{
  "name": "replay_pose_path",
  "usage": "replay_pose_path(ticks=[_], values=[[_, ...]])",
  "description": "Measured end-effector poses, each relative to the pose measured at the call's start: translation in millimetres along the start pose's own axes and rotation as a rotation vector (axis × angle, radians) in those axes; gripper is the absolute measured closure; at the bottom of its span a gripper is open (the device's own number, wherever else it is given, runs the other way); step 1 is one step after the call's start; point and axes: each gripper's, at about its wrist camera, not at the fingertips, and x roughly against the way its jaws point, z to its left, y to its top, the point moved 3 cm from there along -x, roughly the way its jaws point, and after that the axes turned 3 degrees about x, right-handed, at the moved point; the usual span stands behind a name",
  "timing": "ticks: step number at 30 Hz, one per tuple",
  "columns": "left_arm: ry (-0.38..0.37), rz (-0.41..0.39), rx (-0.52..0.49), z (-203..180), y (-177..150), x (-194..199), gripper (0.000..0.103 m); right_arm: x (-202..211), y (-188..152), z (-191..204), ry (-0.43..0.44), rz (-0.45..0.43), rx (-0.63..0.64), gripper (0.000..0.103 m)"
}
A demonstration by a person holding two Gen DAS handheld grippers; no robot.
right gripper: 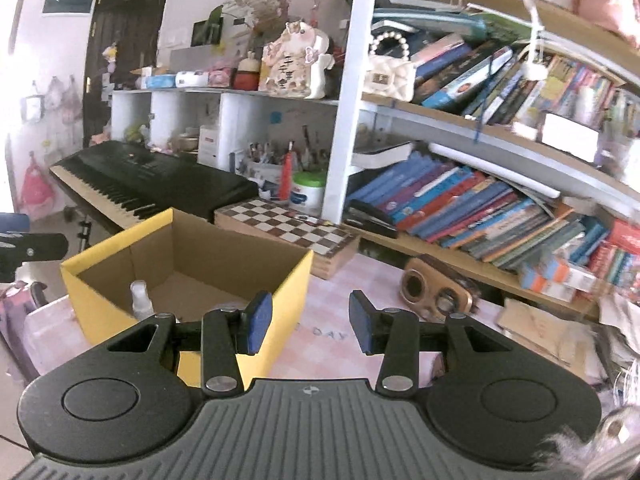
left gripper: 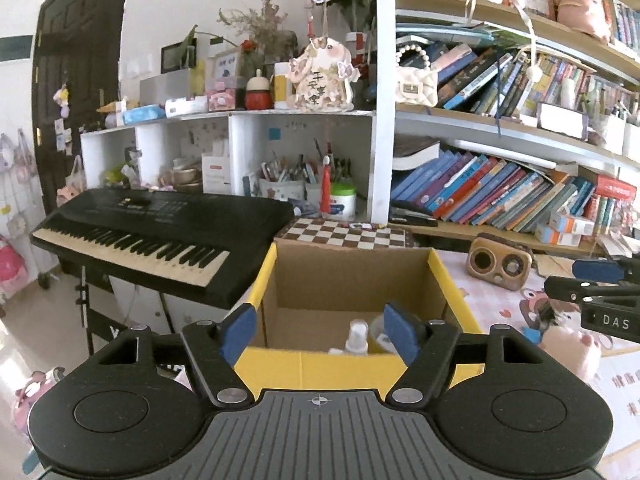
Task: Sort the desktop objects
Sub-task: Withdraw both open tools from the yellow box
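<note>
Hovering over yellow box (left gripper: 304,368): left tool (left gripper: 320,330), empty, agape

Readable lettering on desk and gripper

White letters "DAS" are showing on the right gripper (left gripper: 600,280) at the frame's edge; "DAY" is showing faintly on the pink checked tablecloth (right gripper: 332,334) beside the yellow box.

Left tool (left gripper: 320,330), black arms, blue pads, silver screws, ribbed grey base
</note>
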Motion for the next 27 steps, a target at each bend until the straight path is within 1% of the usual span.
replay_pose_path(ticks=[5, 9, 16, 21, 27], values=[[-0.026, 0.0, 0.002, -4, -15, 22, 0.03, 29, -17, 7, -0.026, 0.012, -0.018, 0.064], [-0.045, 0.011, -0.023, -9, -29, 34, 0.03, 50, -32, 13, -0.04, 0.029, -0.029, 0.064], [-0.042, 0.032, -0.007, -8, -53, 56, 0.03, 79, -63, 27, -0.071, 0.073, -0.038, 0.064], [-0.033, 0.047, -0.047, -11, -73, 67, 0.03, 92, -80, 41, -0.064, 0.097, -0.044, 0.064], [-0.035, 0.065, -0.071, -16, -90, 75, 0.03, 105, -96, 58, -0.03, 0.123, -0.035, 0.064]])
